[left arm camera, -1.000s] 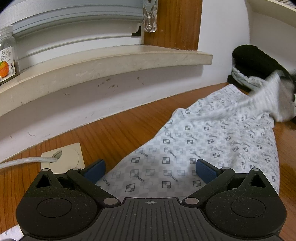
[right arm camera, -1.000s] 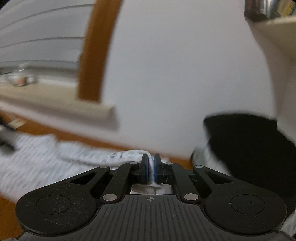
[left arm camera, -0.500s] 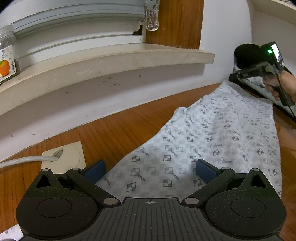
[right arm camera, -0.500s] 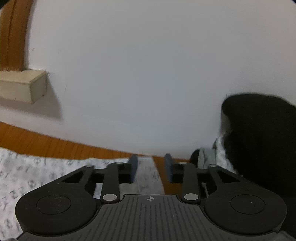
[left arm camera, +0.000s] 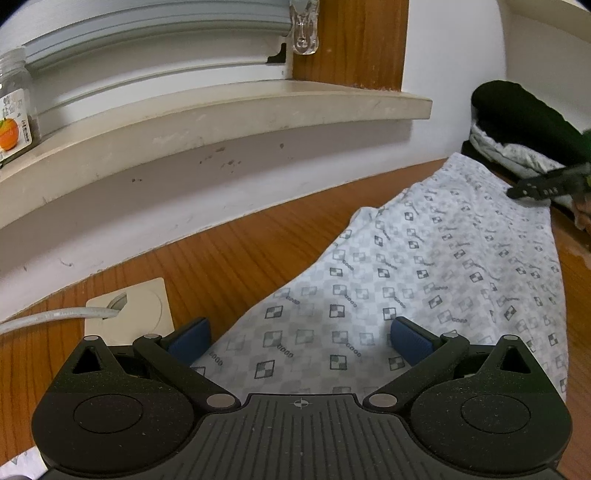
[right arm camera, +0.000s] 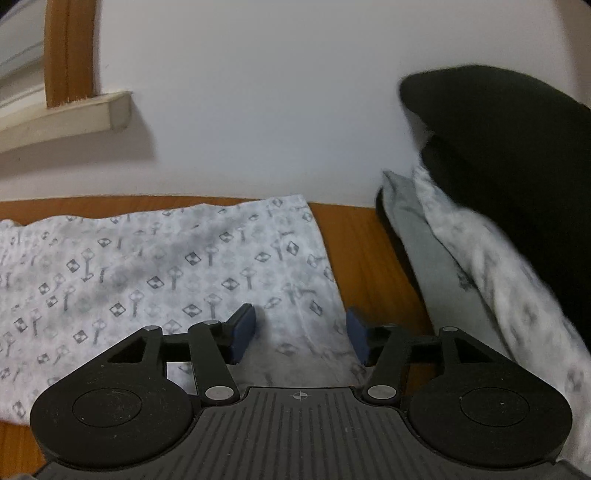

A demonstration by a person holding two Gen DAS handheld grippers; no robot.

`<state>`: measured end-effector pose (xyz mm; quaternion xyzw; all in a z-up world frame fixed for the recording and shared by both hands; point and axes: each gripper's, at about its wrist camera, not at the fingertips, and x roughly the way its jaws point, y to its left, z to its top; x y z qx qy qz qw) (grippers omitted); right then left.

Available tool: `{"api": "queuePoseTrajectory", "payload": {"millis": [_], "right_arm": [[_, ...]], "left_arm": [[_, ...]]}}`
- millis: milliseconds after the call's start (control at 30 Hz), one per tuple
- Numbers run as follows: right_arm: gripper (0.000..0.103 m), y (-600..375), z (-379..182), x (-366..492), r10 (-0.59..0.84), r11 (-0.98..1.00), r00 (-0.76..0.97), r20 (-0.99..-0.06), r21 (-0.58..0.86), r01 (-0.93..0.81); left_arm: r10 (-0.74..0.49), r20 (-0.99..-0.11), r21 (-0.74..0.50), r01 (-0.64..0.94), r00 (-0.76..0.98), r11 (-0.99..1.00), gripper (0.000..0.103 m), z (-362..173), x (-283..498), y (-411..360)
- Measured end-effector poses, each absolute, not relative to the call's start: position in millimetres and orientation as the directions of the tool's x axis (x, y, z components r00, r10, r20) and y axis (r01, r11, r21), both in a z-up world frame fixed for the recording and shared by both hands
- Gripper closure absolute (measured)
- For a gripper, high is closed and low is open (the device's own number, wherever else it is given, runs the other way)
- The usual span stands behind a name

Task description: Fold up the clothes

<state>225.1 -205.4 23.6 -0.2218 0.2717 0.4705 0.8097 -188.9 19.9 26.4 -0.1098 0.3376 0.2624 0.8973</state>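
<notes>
Left gripper [left arm camera: 301, 341] hovering low over the near end of the patterned garment [left arm camera: 424, 280], jaws spread wide and gripping nothing, blue pads [left arm camera: 412, 339] clear of the cloth beneath. Garment spread flat on the wooden worktop [left arm camera: 229, 258], running from between the left jaws away toward the far right corner. Just outside the left jaw, a cream cable grommet [left arm camera: 140, 306] set in the wood, with a grey cable [left arm camera: 55, 317] feeding into it. Well beyond the jaws, a pale windowsill [left arm camera: 221, 110] carrying a jar with an orange label [left arm camera: 13, 110] at its left end, and a clear clip [left arm camera: 304, 26] hanging from the blind above. Right gripper [right arm camera: 301, 334] over the far end of the same garment [right arm camera: 147, 273], jaws opening, the right-hand edge of the cloth lying between them without either pad pressing on it; right pad over bare wood [right arm camera: 358, 236] just past that edge. To the right of the right jaws, close beside them, a stack of folded clothes [right arm camera: 480, 236] against the white wall, a black garment [right arm camera: 498, 129] on top and a grey and a patterned piece beneath. From the left wrist view, the right gripper seen dark and blurred at the picture's right edge, above the garment's far end.
</notes>
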Motion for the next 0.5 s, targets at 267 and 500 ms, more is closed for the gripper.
{"api": "queuePoseTrajectory", "payload": {"millis": [267,500], "right_arm": [[0.095,-236,35,219,0.657,0.482,0.404,-0.636,-0.059,-0.874],[0.102,-231,86,198,0.727,0.482,0.464,-0.507,-0.106,-0.87]], "left_arm": [[0.393,-0.668,-0.006,-0.532,0.632,0.847,0.0,25,-189,18],[0.39,-0.667,-0.008,-0.529,0.635,0.848,0.0,24,-189,20]]}}
